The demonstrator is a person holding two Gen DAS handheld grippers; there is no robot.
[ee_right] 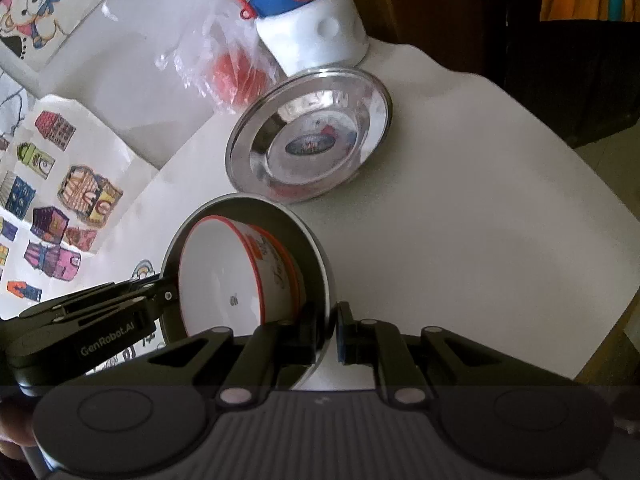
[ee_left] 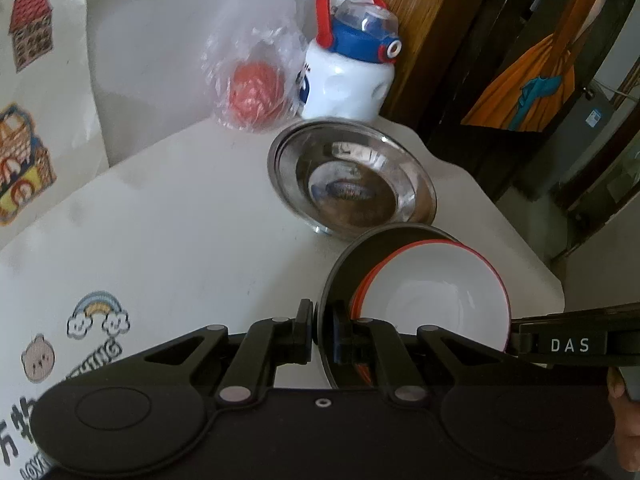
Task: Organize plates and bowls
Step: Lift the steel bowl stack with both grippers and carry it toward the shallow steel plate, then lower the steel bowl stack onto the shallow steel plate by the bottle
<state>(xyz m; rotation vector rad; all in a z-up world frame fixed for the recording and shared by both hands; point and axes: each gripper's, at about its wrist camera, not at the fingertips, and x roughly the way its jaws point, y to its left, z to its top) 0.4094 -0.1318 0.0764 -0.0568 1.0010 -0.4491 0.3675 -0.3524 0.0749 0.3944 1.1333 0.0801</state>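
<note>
**Carrying a nested pair, two-handed: stacking partly done**

Holding the dark plate [ee_left: 340, 276] by opposite rims, I have both tools engaged. A white bowl with a red rim [ee_left: 436, 296] already sits inside it, tipped against the wall, so one nesting is done.

Left to do, as I judge it: the steel plate [ee_right: 308, 136] rests alone on the white table [ee_right: 480, 200], just ahead of my load and close beside the water bottle [ee_left: 348, 64] and a bagged red object [ee_left: 256, 92]. The held pair and the steel plate are not yet combined.

Left gripper [ee_left: 320, 336]: jaws pressed nearly together, pinching the dark plate's rim. Right gripper [ee_right: 334, 334]: likewise narrowed onto the opposite rim, one finger inside, one outside. Whether the plate's underside touches the table I cannot tell.
</note>
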